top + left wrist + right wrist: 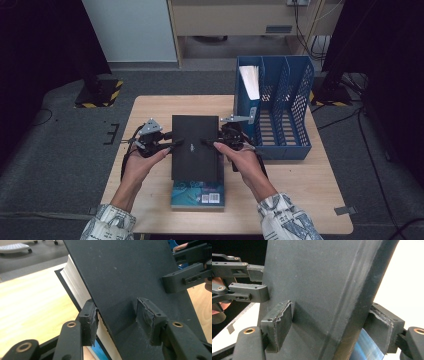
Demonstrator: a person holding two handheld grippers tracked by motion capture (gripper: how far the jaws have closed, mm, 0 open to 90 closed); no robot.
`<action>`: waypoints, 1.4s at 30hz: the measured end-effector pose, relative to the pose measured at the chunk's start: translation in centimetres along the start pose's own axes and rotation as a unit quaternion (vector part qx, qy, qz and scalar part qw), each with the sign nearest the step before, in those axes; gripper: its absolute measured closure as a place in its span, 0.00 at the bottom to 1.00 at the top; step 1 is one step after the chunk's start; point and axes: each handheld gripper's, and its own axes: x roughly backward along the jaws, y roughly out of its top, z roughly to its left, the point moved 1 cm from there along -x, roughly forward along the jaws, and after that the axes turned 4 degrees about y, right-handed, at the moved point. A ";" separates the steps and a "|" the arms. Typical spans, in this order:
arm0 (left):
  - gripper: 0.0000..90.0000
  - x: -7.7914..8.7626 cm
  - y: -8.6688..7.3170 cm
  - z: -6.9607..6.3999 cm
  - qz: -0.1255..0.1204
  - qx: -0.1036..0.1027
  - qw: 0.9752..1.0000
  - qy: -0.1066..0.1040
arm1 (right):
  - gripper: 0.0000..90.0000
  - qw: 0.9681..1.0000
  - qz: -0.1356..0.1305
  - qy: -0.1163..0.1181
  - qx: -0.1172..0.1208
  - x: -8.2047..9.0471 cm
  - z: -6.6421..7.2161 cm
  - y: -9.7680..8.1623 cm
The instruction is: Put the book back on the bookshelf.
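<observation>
From the high view, the black book (195, 147) is gripped from both sides between the left gripper (176, 143) and right gripper (206, 142), above a blue book (197, 195) on the table (300, 200). In the left gripper view, its fingers (147, 315) clamp the fore-edge. In the right gripper view, its fingers (280, 322) pinch the spine; I judge it mid-lift, next needing an even carry to the blue file rack (282, 107).

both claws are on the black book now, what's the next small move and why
Probably keep lifting the black book off the blue book beneath it, then carry it toward the blue file rack. The left claw and right claw each pinch a side edge, and the left gripper view shows the book already tilted up from the one below.
</observation>
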 end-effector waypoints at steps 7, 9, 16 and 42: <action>0.60 -0.6 1.3 0.5 -0.005 -0.010 1.000 0.015 | 0.29 1.000 -0.011 -0.011 0.006 -0.3 -0.6 1.2; 0.61 -0.5 1.4 0.5 -0.008 -0.014 1.000 0.018 | 0.30 1.000 -0.014 -0.012 0.014 -0.3 -0.6 1.4; 0.64 1.0 0.9 -0.5 -0.025 -0.023 0.999 0.021 | 0.31 0.999 -0.026 -0.012 0.035 0.5 0.3 1.1; 0.63 6.6 -3.8 -4.8 -0.082 -0.018 0.996 -0.023 | 0.34 0.984 -0.076 -0.015 0.161 5.4 5.9 -3.3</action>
